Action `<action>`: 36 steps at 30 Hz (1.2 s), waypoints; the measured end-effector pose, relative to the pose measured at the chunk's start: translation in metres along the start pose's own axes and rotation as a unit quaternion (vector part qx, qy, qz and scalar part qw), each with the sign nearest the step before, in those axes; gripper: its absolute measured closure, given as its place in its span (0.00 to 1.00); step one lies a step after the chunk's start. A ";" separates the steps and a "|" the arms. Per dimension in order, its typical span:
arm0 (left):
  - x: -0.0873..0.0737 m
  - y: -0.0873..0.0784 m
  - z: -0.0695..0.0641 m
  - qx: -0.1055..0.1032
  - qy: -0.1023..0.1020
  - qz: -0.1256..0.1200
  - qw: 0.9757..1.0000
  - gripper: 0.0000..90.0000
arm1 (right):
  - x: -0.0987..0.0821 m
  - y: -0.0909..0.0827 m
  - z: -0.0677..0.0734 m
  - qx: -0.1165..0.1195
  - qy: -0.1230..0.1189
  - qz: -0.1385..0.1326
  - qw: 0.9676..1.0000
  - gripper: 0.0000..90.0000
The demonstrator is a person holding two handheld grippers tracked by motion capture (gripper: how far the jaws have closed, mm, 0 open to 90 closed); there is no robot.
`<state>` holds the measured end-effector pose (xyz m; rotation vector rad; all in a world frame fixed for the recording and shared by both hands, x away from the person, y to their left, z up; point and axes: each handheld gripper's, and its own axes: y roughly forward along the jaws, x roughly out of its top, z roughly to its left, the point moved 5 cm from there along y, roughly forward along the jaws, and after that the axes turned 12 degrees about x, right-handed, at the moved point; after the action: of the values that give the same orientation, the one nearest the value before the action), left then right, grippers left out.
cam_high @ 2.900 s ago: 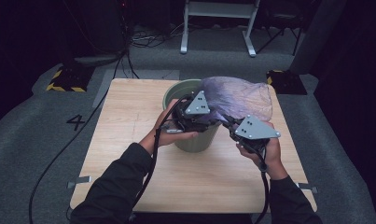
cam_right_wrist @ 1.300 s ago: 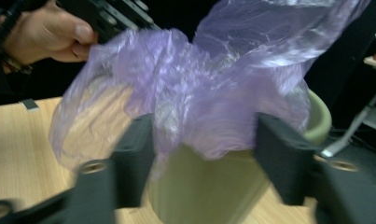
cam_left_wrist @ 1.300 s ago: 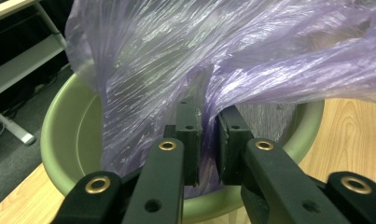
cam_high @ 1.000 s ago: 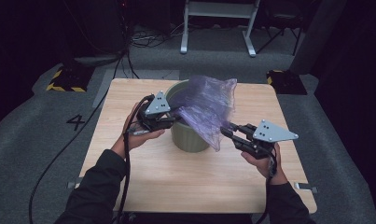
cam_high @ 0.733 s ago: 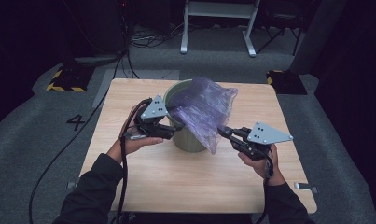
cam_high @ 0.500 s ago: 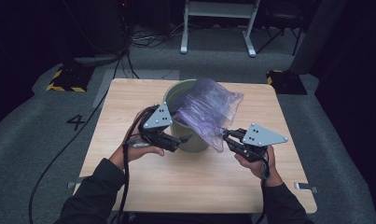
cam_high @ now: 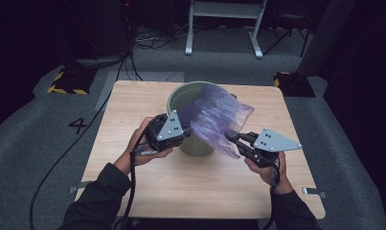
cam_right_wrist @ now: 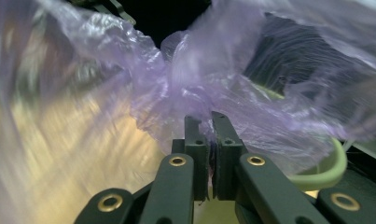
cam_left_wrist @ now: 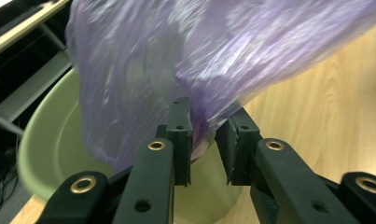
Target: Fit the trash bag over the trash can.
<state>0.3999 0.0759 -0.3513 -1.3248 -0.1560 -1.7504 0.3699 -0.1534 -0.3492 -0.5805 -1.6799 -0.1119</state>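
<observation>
high view: a pale green bucket (cam_high: 193, 143) stands upright near the middle of a wooden table (cam_high: 133, 103). a translucent purple plastic bag (cam_high: 214, 117) is draped over the bucket's right rim, partly above its mouth and partly hanging down its right outer side. the left gripper (cam_high: 181, 135) sits against the bucket's left near side, with the person's left hand (cam_high: 142, 148) behind it. the right gripper (cam_high: 233, 143) lies just right of the bucket, at the bag's lowest corner, carried by the right hand (cam_high: 267, 167).

left gripper view: the left gripper (cam_left_wrist: 206, 140) has its jaws a little apart, having just been closing; a fold of the purple plastic bag (cam_left_wrist: 199, 56) hangs between them above the bucket's (cam_left_wrist: 50, 140) rim. one pad touches the film, but a gap remains on the other side, so the bag is not yet pinched.

right gripper view: the right gripper (cam_right_wrist: 210, 140) is clenched on a gathered edge of the purple plastic bag (cam_right_wrist: 195, 79), with film bunched between its nearly closed jaws. part of the bucket's (cam_right_wrist: 325, 172) rim curves just to the right.
</observation>
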 end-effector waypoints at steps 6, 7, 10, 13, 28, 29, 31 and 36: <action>-0.012 0.001 0.018 -0.006 -0.049 0.002 0.999 0.45 | 0.002 -0.003 0.000 -0.003 -0.002 -0.002 1.000 0.99; -0.013 0.000 0.021 -0.006 -0.057 -0.003 0.998 0.39 | 0.002 -0.003 0.000 -0.005 -0.004 -0.001 1.000 0.99; -0.016 -0.008 0.025 -0.023 -0.074 -0.014 0.997 0.29 | 0.002 -0.003 0.000 -0.007 -0.004 0.001 1.000 0.99; -0.014 -0.017 0.022 -0.029 -0.069 -0.026 0.997 0.23 | 0.002 -0.003 -0.001 -0.011 -0.007 0.003 1.000 0.99; 0.037 -0.028 -0.030 -0.083 -0.008 -0.079 0.993 0.20 | 0.011 0.002 0.004 -0.028 -0.023 0.020 0.999 0.94; 0.040 -0.026 -0.032 -0.081 -0.005 -0.075 0.994 0.22 | 0.011 0.002 0.005 -0.026 -0.023 0.019 0.999 0.94; 0.042 -0.023 -0.037 -0.069 0.008 -0.062 0.996 0.36 | 0.011 0.002 0.005 -0.029 -0.026 0.020 0.999 0.94; 0.035 -0.018 -0.040 -0.063 0.042 -0.045 0.996 0.78 | 0.011 -0.001 0.006 -0.027 -0.024 0.017 0.999 0.91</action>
<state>0.3580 0.0430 -0.3321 -1.3492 -0.0587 -1.9161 0.3629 -0.1485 -0.3403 -0.6573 -1.7161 -0.1209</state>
